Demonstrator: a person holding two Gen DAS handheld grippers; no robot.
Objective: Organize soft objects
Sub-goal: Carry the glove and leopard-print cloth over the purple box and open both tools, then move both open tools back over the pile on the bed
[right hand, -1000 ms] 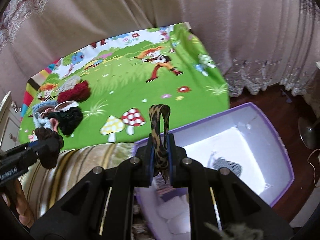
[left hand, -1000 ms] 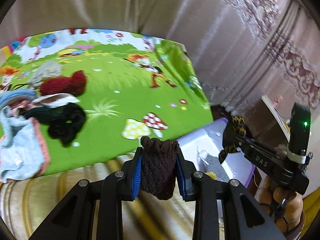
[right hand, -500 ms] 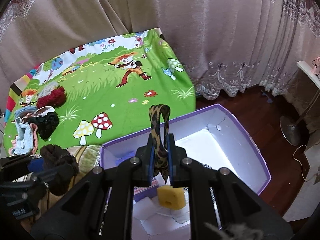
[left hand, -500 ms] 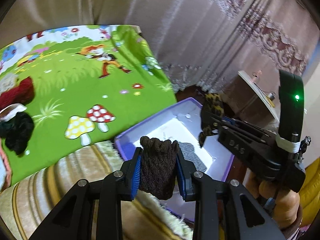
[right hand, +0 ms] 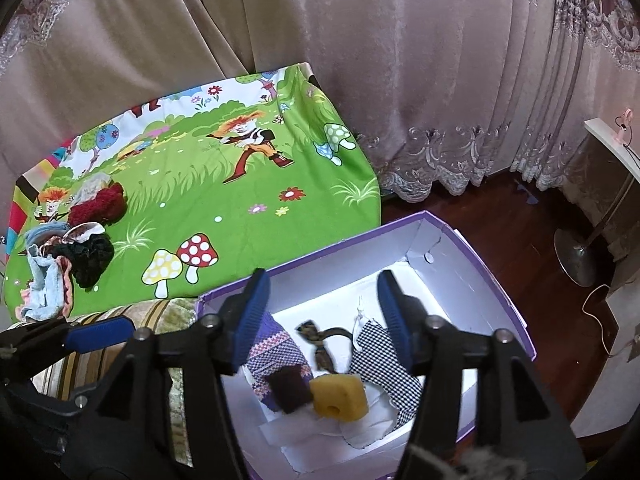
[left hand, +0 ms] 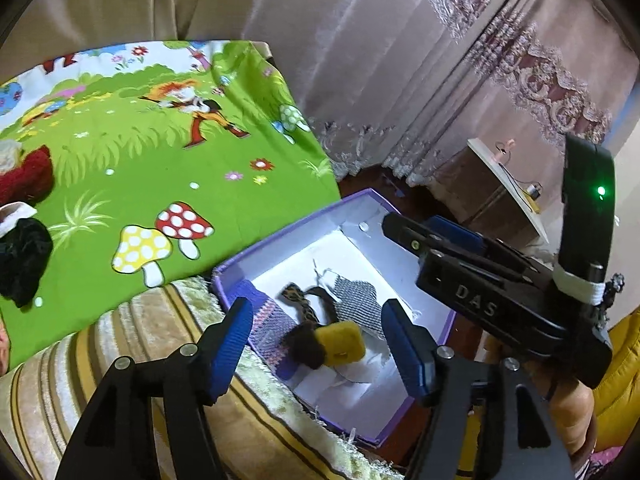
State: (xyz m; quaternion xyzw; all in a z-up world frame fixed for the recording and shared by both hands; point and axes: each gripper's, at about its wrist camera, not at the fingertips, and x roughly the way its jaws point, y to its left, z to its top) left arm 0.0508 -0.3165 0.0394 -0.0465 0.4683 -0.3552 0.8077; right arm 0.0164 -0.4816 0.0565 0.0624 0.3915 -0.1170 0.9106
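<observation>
A purple-rimmed white box (left hand: 276, 246) (right hand: 480, 264) stands on the floor beside the bed. Inside it lie a dark brown knit piece (left hand: 306, 346) (right hand: 288, 392), a leopard-print band (left hand: 300, 304) (right hand: 316, 340), a yellow sponge (left hand: 344, 342) (right hand: 340, 398), a purple knit cloth (left hand: 268, 324) (right hand: 276, 348) and a checked cloth (left hand: 356, 296) (right hand: 384, 356). My left gripper (left hand: 320, 344) is open and empty above the box. My right gripper (right hand: 322, 316) is open and empty above the box; it also shows at right in the left wrist view (left hand: 432, 232).
A green cartoon sheet (left hand: 140, 160) (right hand: 224, 200) covers the bed. On its left lie a red knit piece (right hand: 98, 206), a black knit piece (right hand: 86, 258) and a light blue cloth (right hand: 42, 284). Curtains (right hand: 360, 60) hang behind. A fan base (right hand: 576, 252) stands on the wooden floor.
Both grippers opened. The brown knit piece dropped from the left gripper and the leopard-print band from the right gripper; both now lie in the box.
</observation>
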